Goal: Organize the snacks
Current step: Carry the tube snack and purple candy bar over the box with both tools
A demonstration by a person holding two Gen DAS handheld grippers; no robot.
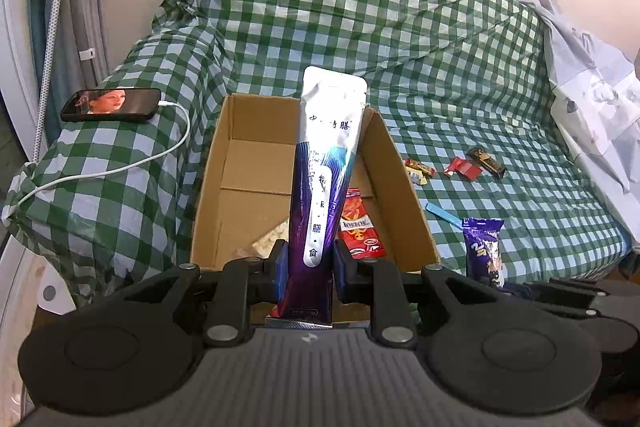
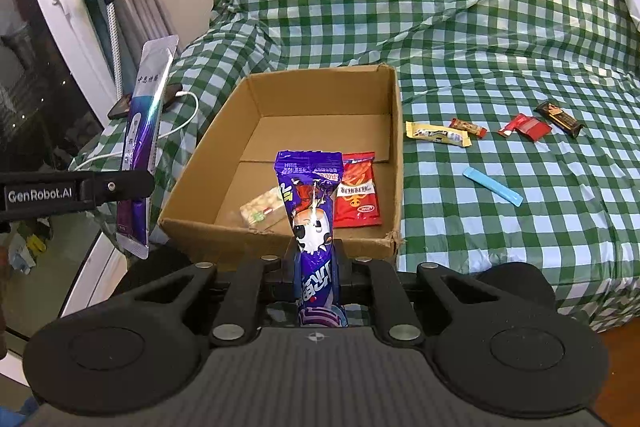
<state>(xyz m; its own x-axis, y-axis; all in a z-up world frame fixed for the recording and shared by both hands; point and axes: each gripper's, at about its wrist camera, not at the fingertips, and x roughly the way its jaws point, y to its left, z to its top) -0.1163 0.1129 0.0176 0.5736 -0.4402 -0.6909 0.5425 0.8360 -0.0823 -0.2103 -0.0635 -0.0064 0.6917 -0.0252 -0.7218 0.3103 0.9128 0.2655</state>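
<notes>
Purple snack pack clamped in right tongs

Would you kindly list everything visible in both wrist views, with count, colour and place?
cardboard box: one, brown, on the checked cover.
red packet: one, inside the box.
pale snack bag: one, beige, inside the box.
loose snacks: four, yellow, red-brown, red and dark, right of the box.
blue stick: one, light blue, right of the box.
checked cover: one, green and white.
phone: one, black, charging, left of the box.
silver-purple pouch: one, in the left gripper.
purple packet: one, in the right gripper.
</notes>
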